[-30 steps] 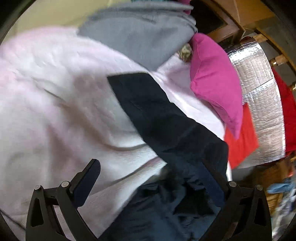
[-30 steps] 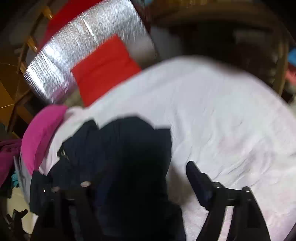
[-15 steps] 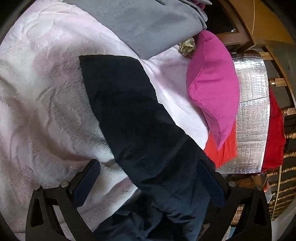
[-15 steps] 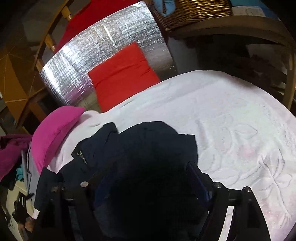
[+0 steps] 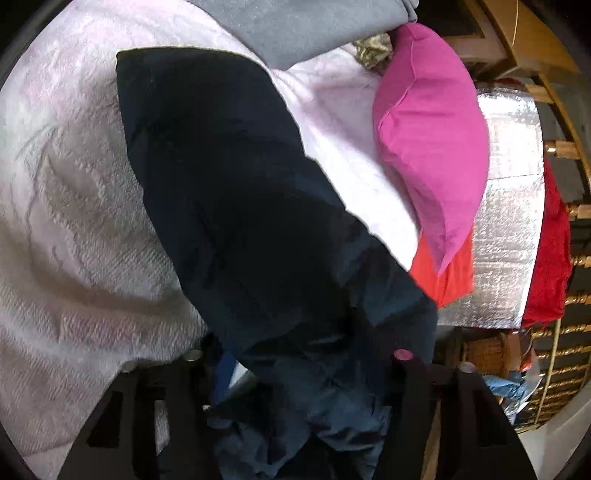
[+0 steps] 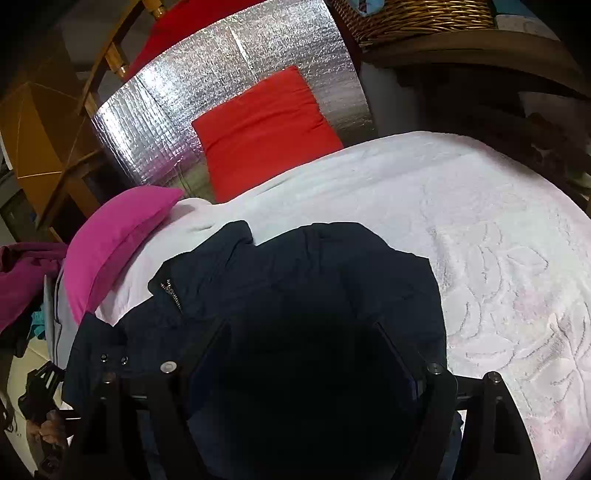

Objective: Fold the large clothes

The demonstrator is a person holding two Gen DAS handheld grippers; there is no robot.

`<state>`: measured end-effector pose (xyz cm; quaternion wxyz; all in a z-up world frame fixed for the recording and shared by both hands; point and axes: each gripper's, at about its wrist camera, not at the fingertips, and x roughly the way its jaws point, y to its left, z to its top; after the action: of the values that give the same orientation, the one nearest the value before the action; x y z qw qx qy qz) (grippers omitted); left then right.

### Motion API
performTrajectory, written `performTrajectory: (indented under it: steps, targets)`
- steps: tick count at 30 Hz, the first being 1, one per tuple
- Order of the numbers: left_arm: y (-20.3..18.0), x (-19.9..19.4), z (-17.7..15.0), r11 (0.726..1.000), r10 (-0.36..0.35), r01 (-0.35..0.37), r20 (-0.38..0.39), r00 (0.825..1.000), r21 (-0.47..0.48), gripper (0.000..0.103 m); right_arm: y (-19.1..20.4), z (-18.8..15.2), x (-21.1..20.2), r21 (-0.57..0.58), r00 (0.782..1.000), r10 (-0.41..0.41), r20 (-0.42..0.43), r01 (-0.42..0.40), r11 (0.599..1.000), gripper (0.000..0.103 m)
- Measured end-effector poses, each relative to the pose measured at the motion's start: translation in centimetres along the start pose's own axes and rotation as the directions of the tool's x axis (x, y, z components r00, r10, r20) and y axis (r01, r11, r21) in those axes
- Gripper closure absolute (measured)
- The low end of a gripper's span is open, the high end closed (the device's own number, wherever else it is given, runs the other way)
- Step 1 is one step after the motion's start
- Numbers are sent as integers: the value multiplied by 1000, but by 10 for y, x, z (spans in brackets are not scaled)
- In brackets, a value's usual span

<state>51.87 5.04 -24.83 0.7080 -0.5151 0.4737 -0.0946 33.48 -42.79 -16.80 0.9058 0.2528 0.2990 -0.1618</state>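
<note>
Since a second ago both my grippers, left point(image 5: 295, 373) and right point(image 6: 301, 354), have closed on the dark navy zip jacket point(image 6: 295, 280), spread on the white textured bedspread point(image 6: 480, 229); folding barely begun.

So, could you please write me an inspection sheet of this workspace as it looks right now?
Surface: white textured bedspread, wrinkled near the left claw.
Job's things: dark navy zip-up jacket lying on the bedspread, one long part stretched out, the rest bunched.
Clutter: magenta pillow, grey folded garment, red cushion.
Grippers: left claw closed in on jacket fabric; right claw with jacket fabric between its jaws, grip unclear.
Cables: nothing seen.
Surroundings: silver foil panel, wicker basket, wooden furniture.
</note>
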Motion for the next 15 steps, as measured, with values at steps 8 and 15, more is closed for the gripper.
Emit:
performTrajectory:
  steps: [8, 15]
  targets:
    - [-42, -50, -5, 985, -32, 2, 177, 984, 170, 86, -3, 3, -7, 20, 1000, 5, 11, -5, 1000, 23]
    - [-129, -132, -69, 846, -169, -63, 379, 910, 529, 92, -7, 0, -22, 45, 1000, 10, 26, -11, 999, 22]
